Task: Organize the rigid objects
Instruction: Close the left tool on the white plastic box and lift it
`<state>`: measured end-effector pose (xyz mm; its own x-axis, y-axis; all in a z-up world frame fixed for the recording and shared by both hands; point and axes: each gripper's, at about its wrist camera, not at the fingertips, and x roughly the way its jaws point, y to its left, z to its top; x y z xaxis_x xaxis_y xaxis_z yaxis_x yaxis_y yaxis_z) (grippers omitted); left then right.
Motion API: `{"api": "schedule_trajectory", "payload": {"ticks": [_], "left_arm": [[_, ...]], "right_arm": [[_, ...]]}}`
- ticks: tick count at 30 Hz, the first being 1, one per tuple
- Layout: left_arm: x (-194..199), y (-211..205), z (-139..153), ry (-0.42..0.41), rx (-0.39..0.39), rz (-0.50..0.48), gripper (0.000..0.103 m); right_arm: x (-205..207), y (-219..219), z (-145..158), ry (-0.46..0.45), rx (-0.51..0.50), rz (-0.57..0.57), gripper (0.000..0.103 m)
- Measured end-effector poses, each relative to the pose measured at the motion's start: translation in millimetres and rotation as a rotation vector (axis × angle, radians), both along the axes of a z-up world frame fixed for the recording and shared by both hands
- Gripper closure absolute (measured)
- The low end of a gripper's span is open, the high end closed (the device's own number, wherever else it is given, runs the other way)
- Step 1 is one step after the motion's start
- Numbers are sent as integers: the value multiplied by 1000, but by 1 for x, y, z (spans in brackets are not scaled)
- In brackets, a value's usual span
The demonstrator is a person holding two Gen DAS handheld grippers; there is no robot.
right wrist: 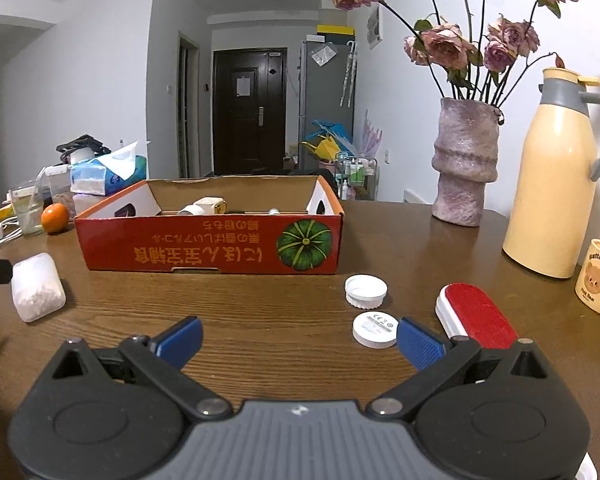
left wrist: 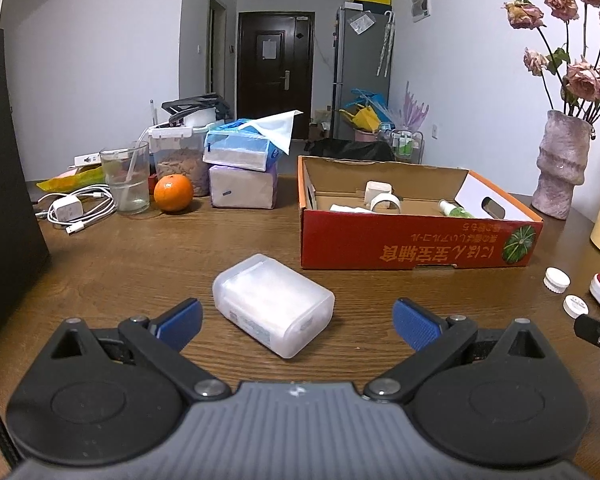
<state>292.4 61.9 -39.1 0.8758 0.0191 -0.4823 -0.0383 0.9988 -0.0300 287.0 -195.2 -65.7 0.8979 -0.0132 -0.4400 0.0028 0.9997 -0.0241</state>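
While wide apart and empty, left tongs (left wrist: 296, 322) poised low over the brown wood-grain table (left wrist: 140, 256), blue pads flanking but apparently not touching the target. Right tongs (right wrist: 298, 340) likewise spread and empty, idle above bare table.

Largest to smallest:
- Open red cardboard box with a green pumpkin print (left wrist: 412, 240): judged the collecting bin, standing just beyond and to the right of the target; already holding a white tape roll (left wrist: 386, 203), a small white cube and a green-capped tube.
- Translucent white rounded plastic case (left wrist: 274, 304): task's thing in hand, lying flat and skewed between the left pads.
- Red-faced white oval lint brush (right wrist: 476, 316): beside the right tongs' right pad, not yet boxed.
- White ribbed screw cap (right wrist: 366, 290) and flat white labelled disc (right wrist: 375, 330): near the brush, disc just beside the right pad.

For a sound grasp: best to rotate the wrist until the pads meet the case's long flat sides squarely, close at mid-length, avoid the rounded corners, likely slippery. Lift clear of the box's near wall before lowering inside, away from the tape roll.
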Motion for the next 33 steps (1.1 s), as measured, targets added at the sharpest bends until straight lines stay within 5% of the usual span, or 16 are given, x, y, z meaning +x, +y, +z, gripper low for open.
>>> {"api": "schedule_trajectory", "payload": {"ticks": [20, 33], "left_arm": [[36, 45, -22, 89, 44, 19, 0], [61, 43, -33, 120, 60, -110, 0]], "right_arm": [[5, -5, -5, 17, 9, -43, 0], [12, -9, -10, 42, 16, -86, 0]]}}
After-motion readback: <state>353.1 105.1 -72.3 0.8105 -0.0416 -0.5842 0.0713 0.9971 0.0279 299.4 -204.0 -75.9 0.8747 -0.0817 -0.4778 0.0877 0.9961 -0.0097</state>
